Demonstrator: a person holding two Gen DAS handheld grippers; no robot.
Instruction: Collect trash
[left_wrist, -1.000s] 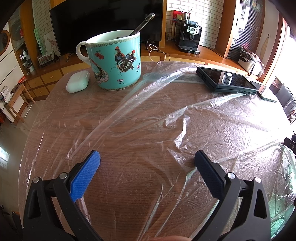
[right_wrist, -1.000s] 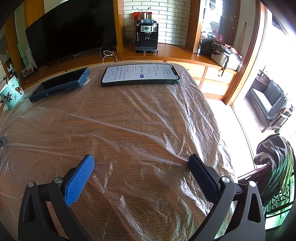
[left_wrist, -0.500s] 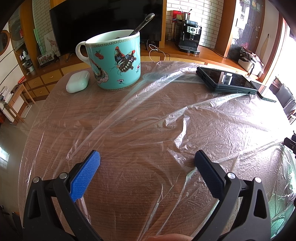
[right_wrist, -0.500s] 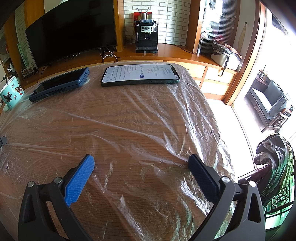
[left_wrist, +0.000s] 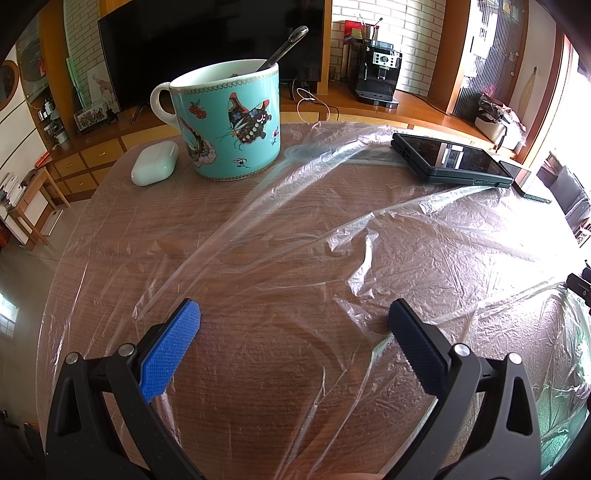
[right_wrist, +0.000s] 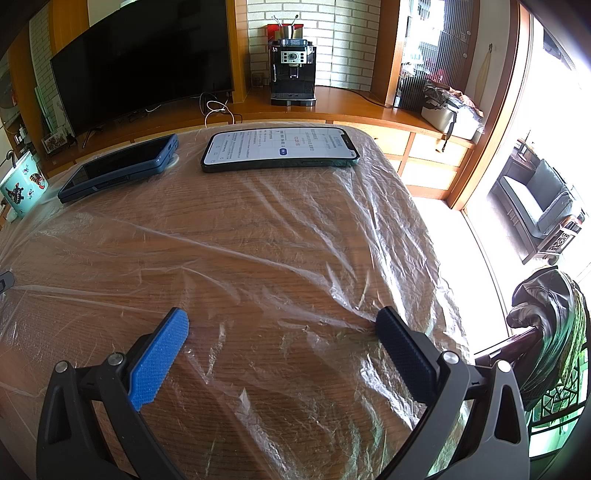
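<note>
On the wooden table (left_wrist: 110, 206) a thin sheet of clear plastic film (left_wrist: 369, 236) lies spread and wrinkled over most of the top, and it is the only trash-like thing in sight. The left gripper (left_wrist: 293, 325) hangs just above the film near the table's near edge, its blue-padded fingers spread wide with nothing between them but the wrinkled sheet below. The right gripper (right_wrist: 282, 328) sits the same way over the film (right_wrist: 295, 240) toward the table's right side, jaws parted and empty. At the far left of the table a turquoise butterfly mug (left_wrist: 229, 122) stands upright with a spoon (left_wrist: 284, 48) leaning in it, and a white earbud case (left_wrist: 155, 162) lies just beside the mug. Farther right, a dark phone (left_wrist: 450, 158) rests on the film; in the right wrist view this phone in a blue case (right_wrist: 118, 170) lies next to a second phone (right_wrist: 280, 147) whose screen is lit. Behind the table, a television (right_wrist: 144, 62) and a coffee machine (right_wrist: 291, 74) stand on a long wooden counter.
</note>
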